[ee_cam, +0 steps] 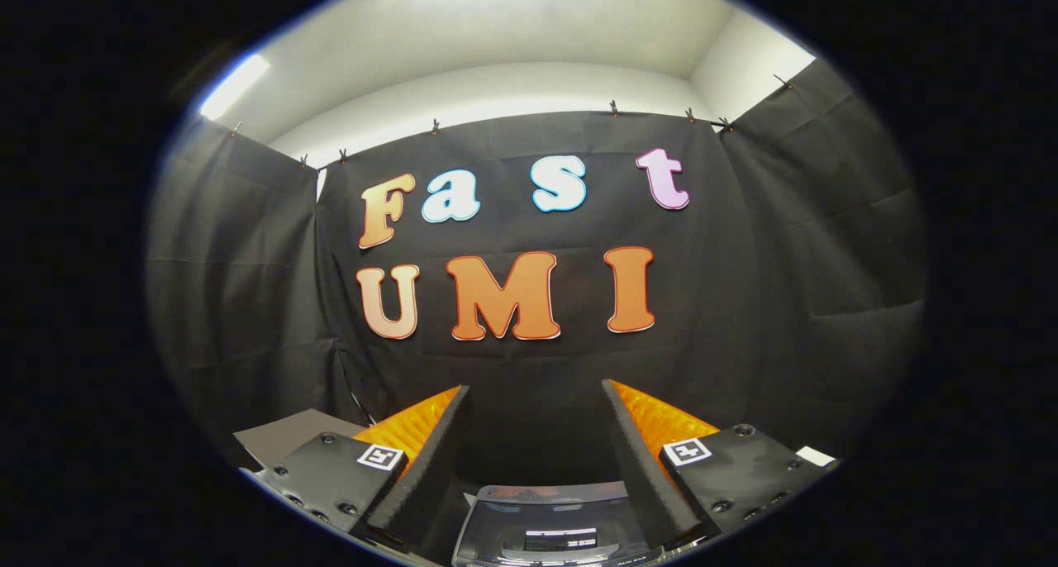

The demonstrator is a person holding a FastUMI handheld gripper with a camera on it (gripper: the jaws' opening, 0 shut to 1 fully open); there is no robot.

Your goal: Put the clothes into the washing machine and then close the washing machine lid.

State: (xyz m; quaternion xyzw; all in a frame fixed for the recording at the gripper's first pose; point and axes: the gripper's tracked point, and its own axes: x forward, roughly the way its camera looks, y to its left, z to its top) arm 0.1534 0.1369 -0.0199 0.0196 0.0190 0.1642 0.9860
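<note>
The gripper was held level with its fingers spread wide apart, grasping nothing. Low between the fingers, close to the camera, lay the washing machine, its clear lid showing a glare. Beyond the fingertips hung the booth wall, with a white ceiling above.

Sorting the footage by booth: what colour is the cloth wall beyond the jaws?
Black, plain cloth wall, clearest in the gripper view; the open gripper points toward it, holding nothing.
</note>
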